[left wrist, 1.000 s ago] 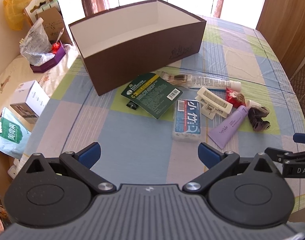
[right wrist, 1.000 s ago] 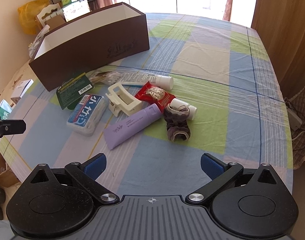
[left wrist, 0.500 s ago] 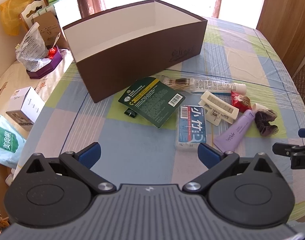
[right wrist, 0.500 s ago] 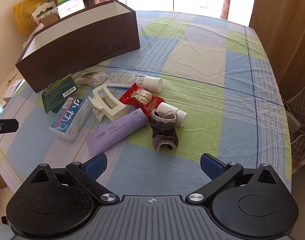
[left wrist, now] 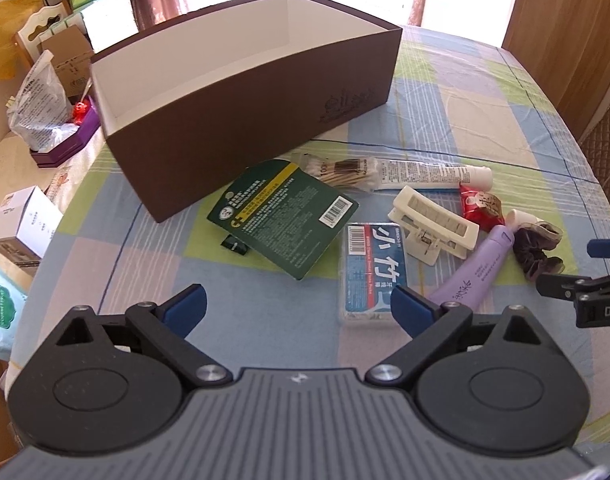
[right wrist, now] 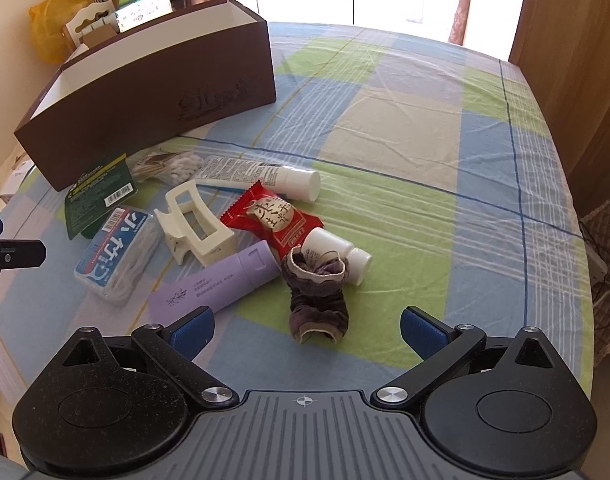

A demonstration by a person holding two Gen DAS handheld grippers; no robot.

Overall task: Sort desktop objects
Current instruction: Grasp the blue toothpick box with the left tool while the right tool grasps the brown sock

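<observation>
Left wrist view: left tongs [left wrist: 297, 306] spread wide, empty, above table [left wrist: 445, 120] near floss box [left wrist: 371, 276]. Brown box [left wrist: 257, 112] behind, green card [left wrist: 283, 216] before it. Right tongs [right wrist: 307, 330] also wide apart, empty, just short of scrunchie [right wrist: 317, 300]; purple tube [right wrist: 217, 280], clip [right wrist: 193, 224], red packet [right wrist: 273, 216] beside it.

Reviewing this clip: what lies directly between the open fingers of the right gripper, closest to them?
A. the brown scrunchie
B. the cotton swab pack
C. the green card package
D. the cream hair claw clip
A. In the right wrist view the brown scrunchie sits on the cloth just ahead of the right gripper, centred between its spread blue fingers; the hair claw clip lies farther off to the left.
</observation>
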